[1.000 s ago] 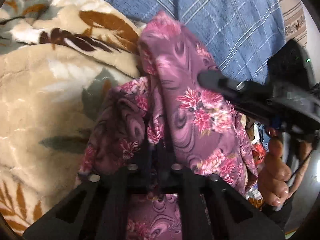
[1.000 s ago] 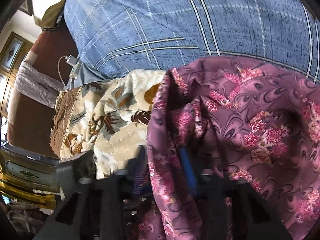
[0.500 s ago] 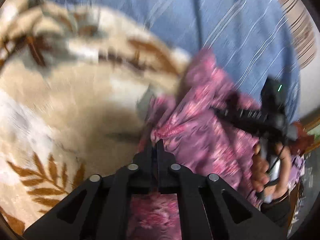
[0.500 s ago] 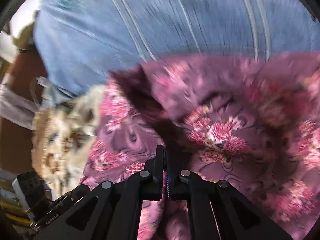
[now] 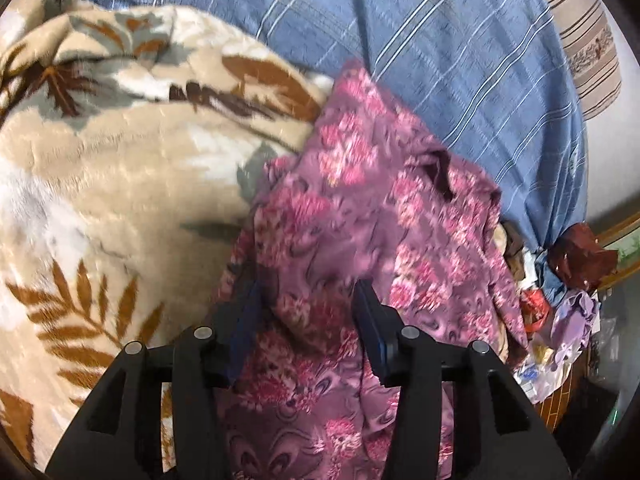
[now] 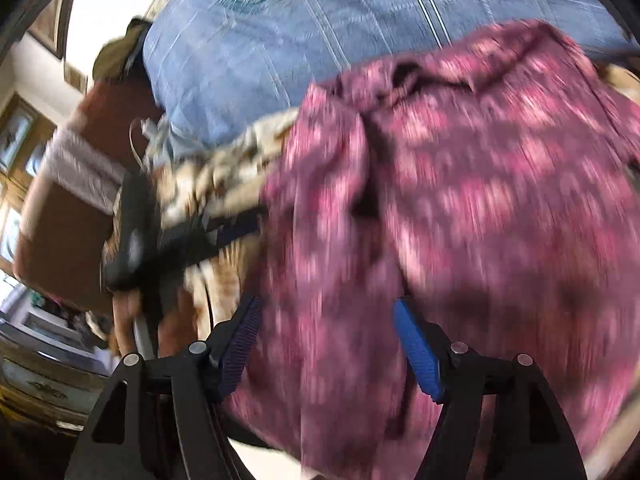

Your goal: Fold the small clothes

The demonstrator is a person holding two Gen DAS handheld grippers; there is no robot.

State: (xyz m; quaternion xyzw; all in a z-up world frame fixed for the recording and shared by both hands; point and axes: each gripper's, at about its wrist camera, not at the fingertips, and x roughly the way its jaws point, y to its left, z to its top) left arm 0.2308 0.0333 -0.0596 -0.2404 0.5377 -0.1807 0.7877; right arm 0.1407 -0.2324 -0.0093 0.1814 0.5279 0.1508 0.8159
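Left wrist view. The left gripper [image 5: 306, 300] stands wide, its fingers [image 5: 370, 316] spread either side of the floral garment [image 5: 360, 208] with no cloth clamped between them. Half a second earlier the same jaws were pressed together on a bunched edge of the fabric; the hold has since been let go. The garment now lies as a crumpled mound running from centre to the lower middle of the frame, partly on the leaf-patterned blanket [image 5: 120, 184] at left and partly on the blue striped bedspread [image 5: 460, 40] at upper right.

Right wrist view (motion-blurred). The right gripper [image 6: 328, 340] is likewise spread wide, blue pads [image 6: 416, 352] apart, where a moment before it was pinched shut on the cloth. The floral garment [image 6: 460, 184] fills the right and centre of the frame, draped loosely. At left centre the other gripper's dark body appears, blurred, with a hand below it.

Interpretation. Both holds having been given up together suggests the garment has just been dropped or laid down, probably to be taken up again at better points. No fold is visible; the task appears to be at an early stage. Each gripper points forward and down over the cloth, close above it.
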